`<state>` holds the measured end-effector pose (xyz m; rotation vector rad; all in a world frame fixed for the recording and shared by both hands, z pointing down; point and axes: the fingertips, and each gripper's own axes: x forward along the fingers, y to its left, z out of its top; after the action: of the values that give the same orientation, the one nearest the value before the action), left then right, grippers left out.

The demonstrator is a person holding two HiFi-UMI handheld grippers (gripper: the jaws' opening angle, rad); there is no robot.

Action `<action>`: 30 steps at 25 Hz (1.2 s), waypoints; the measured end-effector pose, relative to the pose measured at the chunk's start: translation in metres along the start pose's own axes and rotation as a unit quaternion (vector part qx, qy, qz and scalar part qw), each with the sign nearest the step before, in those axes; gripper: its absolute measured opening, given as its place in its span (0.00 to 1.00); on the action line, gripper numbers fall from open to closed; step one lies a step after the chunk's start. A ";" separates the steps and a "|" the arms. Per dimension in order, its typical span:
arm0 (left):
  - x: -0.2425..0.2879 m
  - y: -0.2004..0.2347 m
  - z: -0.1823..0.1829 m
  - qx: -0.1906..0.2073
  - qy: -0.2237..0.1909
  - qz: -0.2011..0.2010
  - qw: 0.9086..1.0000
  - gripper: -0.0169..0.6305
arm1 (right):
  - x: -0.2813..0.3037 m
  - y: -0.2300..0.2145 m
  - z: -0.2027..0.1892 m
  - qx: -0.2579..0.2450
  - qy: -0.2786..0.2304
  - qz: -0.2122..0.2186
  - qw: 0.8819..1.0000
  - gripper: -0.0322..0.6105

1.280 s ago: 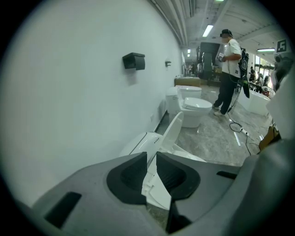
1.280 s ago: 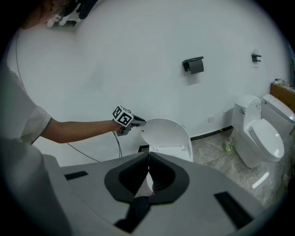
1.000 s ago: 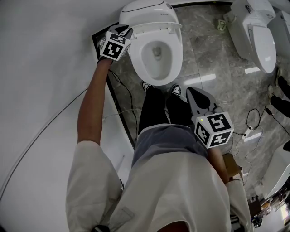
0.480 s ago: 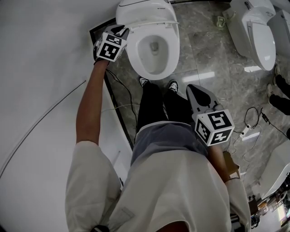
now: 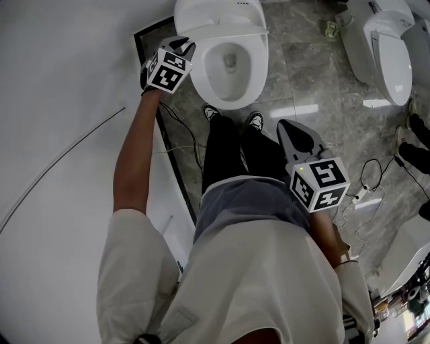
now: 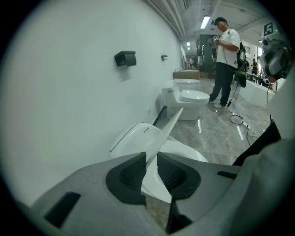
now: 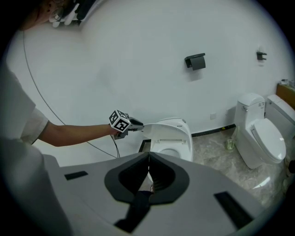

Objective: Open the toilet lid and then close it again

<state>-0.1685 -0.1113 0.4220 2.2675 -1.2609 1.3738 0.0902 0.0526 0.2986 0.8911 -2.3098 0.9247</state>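
A white toilet (image 5: 232, 97) stands at the top of the head view, its lid (image 5: 218, 17) tilted part way over the bowl. My left gripper (image 5: 183, 46) is at the lid's left edge. In the left gripper view the thin lid (image 6: 170, 124) runs between the pads of my left gripper (image 6: 151, 161), which is shut on its edge above the seat (image 6: 186, 154). My right gripper (image 5: 290, 131) hangs by the person's legs, away from the toilet. Its jaws meet with nothing between them in the right gripper view (image 7: 148, 171), which shows the toilet (image 7: 171, 136) ahead.
A white wall (image 5: 60, 80) runs along the left, with a cable across it. More toilets (image 5: 379, 47) stand to the right, and cables (image 5: 366, 191) lie on the marble floor. Another person (image 6: 226, 60) stands beyond a further toilet (image 6: 189, 99). A black paper holder (image 6: 125, 58) hangs on the wall.
The left gripper has drawn the lid's edge forward and slightly down over the bowl. The toilet has slid up in the head view. The right gripper has barely moved.
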 end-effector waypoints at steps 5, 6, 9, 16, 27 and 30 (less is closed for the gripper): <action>-0.002 -0.011 -0.009 0.003 0.001 0.002 1.000 0.12 | -0.001 0.002 -0.008 -0.001 0.004 0.003 1.000 0.06; -0.002 -0.013 -0.010 0.003 0.000 0.002 1.000 0.12 | 0.000 0.002 -0.009 -0.001 0.005 0.003 1.000 0.06; -0.003 -0.016 -0.010 0.007 -0.002 0.004 1.000 0.12 | 0.000 0.001 -0.011 0.000 0.006 0.003 1.000 0.06; -0.002 -0.032 -0.016 0.017 -0.011 0.001 1.000 0.12 | 0.006 0.000 -0.013 -0.001 0.016 0.010 1.000 0.06; -0.005 -0.060 -0.038 0.037 -0.019 -0.010 0.999 0.13 | 0.027 0.008 -0.019 -0.002 0.040 0.033 0.999 0.06; -0.006 -0.066 -0.042 0.041 -0.021 -0.012 0.999 0.13 | 0.033 0.006 -0.022 0.000 0.047 0.036 0.998 0.06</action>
<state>-0.1467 -0.0442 0.4564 2.3692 -1.2058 1.4015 0.0685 0.0593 0.3313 0.7528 -2.2733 0.9745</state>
